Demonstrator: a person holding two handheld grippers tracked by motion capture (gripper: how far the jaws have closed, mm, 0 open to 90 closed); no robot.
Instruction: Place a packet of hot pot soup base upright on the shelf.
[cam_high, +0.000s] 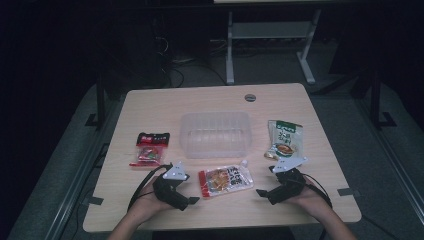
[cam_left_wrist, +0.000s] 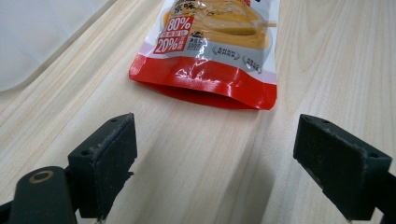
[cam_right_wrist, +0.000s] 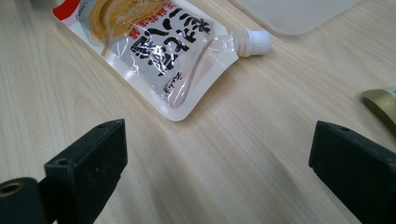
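Observation:
A spouted pouch (cam_high: 225, 180) with a red bottom edge and a white cap lies flat on the wooden table (cam_high: 150, 107), between my two grippers. My left gripper (cam_high: 189, 202) rests low at the pouch's left and is open with nothing in it. In the left gripper view its jaws (cam_left_wrist: 233, 154) stand wide apart, facing the pouch's red end (cam_left_wrist: 205, 70) a short way off. My right gripper (cam_high: 262, 194) sits at the pouch's right, also open. Its view (cam_right_wrist: 219, 163) faces the pouch's clear spout end (cam_right_wrist: 163, 51) and white cap (cam_right_wrist: 252, 41).
A clear plastic container (cam_high: 215, 134) stands in the middle of the table behind the pouch. A red and black snack packet (cam_high: 150, 148) lies at the left and a green and white packet (cam_high: 285, 139) at the right. Table legs and cables stand on the dark floor beyond.

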